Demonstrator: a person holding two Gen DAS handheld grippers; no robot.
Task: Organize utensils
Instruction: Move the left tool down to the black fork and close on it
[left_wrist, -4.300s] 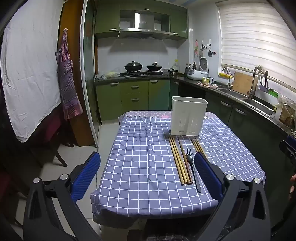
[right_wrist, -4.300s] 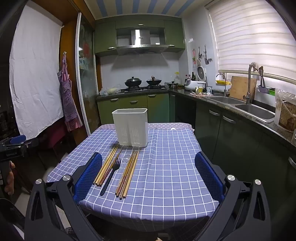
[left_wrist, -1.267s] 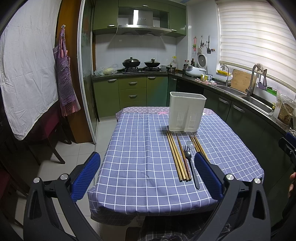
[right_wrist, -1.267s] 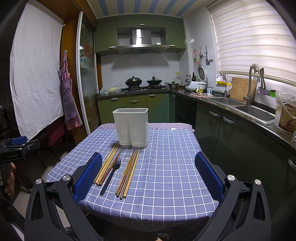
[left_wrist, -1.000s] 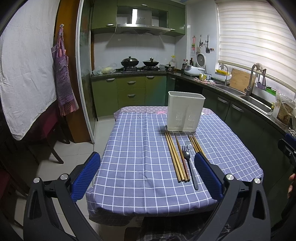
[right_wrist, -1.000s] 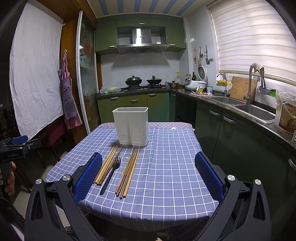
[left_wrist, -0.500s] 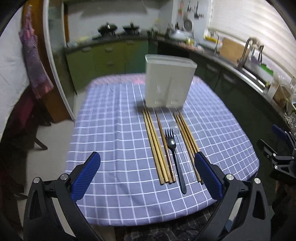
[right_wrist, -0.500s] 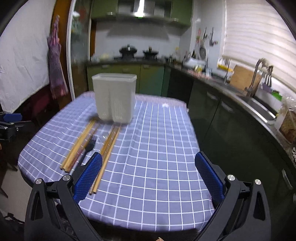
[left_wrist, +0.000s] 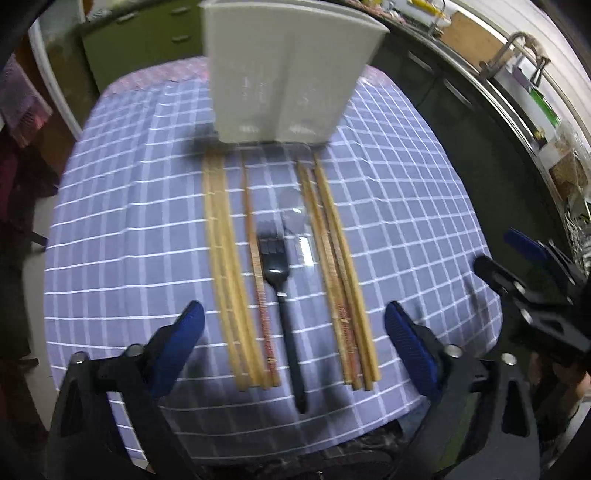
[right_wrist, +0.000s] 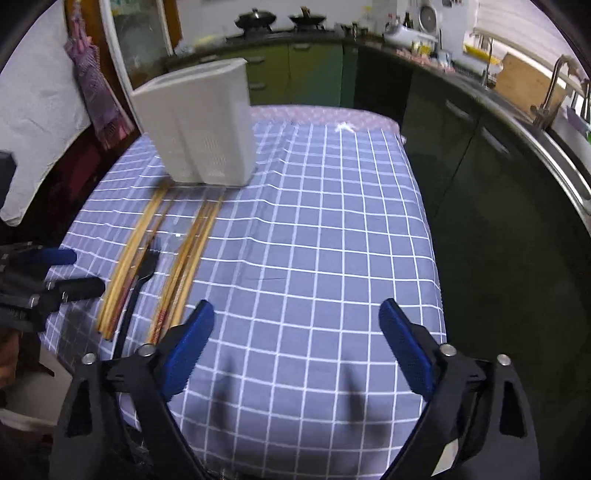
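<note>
A kitchen table under a blue checked cloth (left_wrist: 129, 221) held a white caddy (left_wrist: 284, 74) at its far side. Chopsticks (left_wrist: 229, 266) and a black fork (left_wrist: 282, 295) lay in rows just before it. The left gripper (left_wrist: 291, 325) hovered over them, jaws wide; the right gripper (right_wrist: 295, 325) hung over bare cloth, jaws wide and empty

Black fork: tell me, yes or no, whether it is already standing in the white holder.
No. The black fork lies flat on the checked tablecloth between the chopsticks, in front of the white holder.
</note>
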